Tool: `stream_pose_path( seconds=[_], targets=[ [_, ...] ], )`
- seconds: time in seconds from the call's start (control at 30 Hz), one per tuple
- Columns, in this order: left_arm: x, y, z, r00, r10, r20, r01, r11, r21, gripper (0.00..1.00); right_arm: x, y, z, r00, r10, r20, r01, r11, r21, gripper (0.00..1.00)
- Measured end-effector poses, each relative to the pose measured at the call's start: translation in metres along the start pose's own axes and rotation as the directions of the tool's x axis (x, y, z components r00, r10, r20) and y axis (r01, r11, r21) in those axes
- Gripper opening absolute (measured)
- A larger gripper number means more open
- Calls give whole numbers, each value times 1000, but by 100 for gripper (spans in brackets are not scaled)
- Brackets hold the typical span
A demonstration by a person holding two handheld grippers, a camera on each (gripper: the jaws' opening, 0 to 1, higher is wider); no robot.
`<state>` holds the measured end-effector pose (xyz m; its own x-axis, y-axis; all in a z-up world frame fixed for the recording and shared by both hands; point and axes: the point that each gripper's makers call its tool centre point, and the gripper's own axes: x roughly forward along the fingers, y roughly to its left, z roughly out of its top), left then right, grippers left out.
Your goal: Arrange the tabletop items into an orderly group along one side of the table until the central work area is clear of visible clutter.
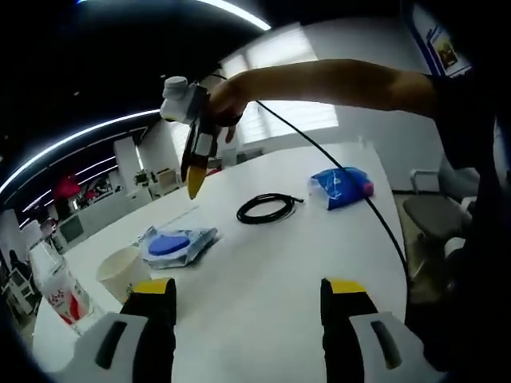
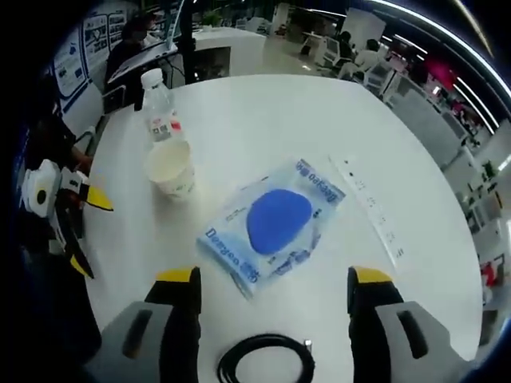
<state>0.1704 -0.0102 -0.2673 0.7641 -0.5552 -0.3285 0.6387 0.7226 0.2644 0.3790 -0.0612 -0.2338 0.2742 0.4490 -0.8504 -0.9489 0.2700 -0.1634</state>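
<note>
A white round table (image 1: 263, 271) holds a clear packet with a blue disc (image 1: 177, 246), a coiled black cable (image 1: 267, 209), a blue packet (image 1: 342, 187), a paper cup (image 1: 121, 275) and a water bottle (image 1: 57, 289). My left gripper (image 1: 247, 291) hangs open above the table's near edge. A hand holds my right gripper (image 1: 195, 183) high over the far side, tips pointing down. In the right gripper view, that gripper (image 2: 274, 279) is open above the disc packet (image 2: 275, 223), with the cable (image 2: 266, 361) just below its jaws. Cup (image 2: 170, 169) and bottle (image 2: 158, 108) stand together; the left gripper (image 2: 89, 231) is at the table's left edge.
A clear flat strip (image 2: 371, 207) lies right of the disc packet. A thin black lead (image 1: 351, 179) runs from the raised gripper across the table. A grey chair (image 1: 431, 215) stands by the table's right side. The table (image 2: 263, 112) has bare room beyond the cup.
</note>
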Motion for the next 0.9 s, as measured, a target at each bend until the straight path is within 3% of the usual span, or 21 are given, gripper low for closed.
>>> stream_pose_path(
  seconds=[0.27,0.37,0.9],
  targets=[
    [6,6,-1,1000,14,9,-14,1000,-3,67,3,-8,-1,1000,-18,14,18,1000,-3,63],
    [8,7,-3,1000,15,2,-15,1000,10,64,2,-12,-1,999,-29,26,29,1000,-8,56],
    [17,10,1,1000,3,4,-3,1000,27,62,9,-23,-1,997,-52,65,50,999,20,48]
  ],
)
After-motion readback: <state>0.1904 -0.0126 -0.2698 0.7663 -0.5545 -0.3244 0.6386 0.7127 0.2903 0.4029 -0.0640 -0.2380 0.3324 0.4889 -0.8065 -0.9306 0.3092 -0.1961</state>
